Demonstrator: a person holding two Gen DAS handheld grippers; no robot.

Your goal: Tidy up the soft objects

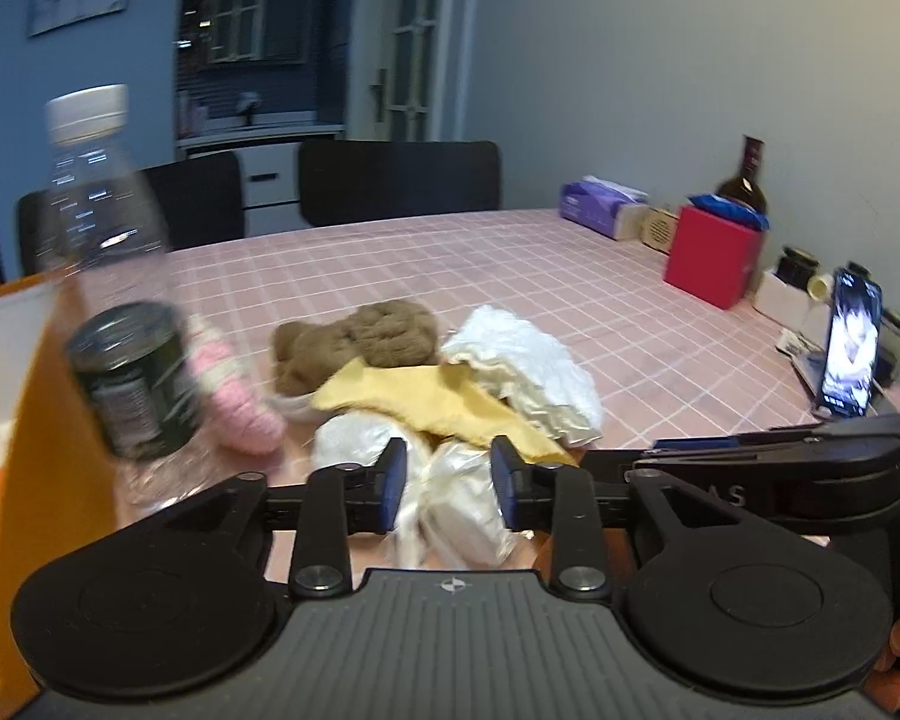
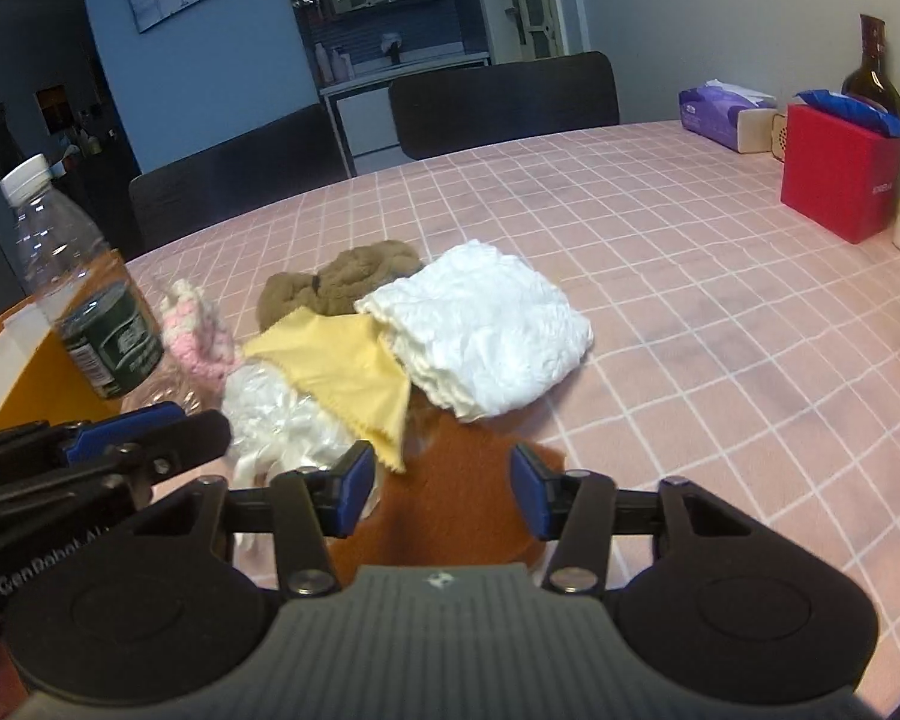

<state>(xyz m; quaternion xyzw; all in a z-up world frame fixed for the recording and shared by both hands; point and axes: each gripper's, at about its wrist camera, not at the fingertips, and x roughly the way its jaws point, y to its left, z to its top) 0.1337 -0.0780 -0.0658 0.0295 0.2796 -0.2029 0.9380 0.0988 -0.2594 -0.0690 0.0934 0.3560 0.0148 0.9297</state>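
A heap of soft things lies on the pink checked tablecloth [image 2: 660, 276]: a brown knitted piece [image 1: 360, 342], a yellow cloth [image 1: 426, 402], a folded white cloth [image 2: 486, 330], a pink crocheted piece [image 1: 240, 402] and a crinkly white bundle [image 1: 462, 510]. My left gripper [image 1: 450, 480] is low over the white bundle. Its jaws stand apart with the bundle between them, and no firm pinch shows. It also appears side-on as the left gripper [image 2: 174, 429]. My right gripper [image 2: 444, 495] is open over a rust-brown felt cloth [image 2: 450, 480], with its pads clear of the cloth.
A clear plastic bottle [image 2: 84, 300] with a dark green label stands at the left beside an orange box [image 2: 24, 372]. At the right are a red box [image 2: 840, 174], a purple tissue pack [image 2: 720, 114], a dark bottle [image 2: 873, 72] and a lit phone [image 1: 852, 348]. Two dark chairs [image 2: 498, 102] stand behind the table.
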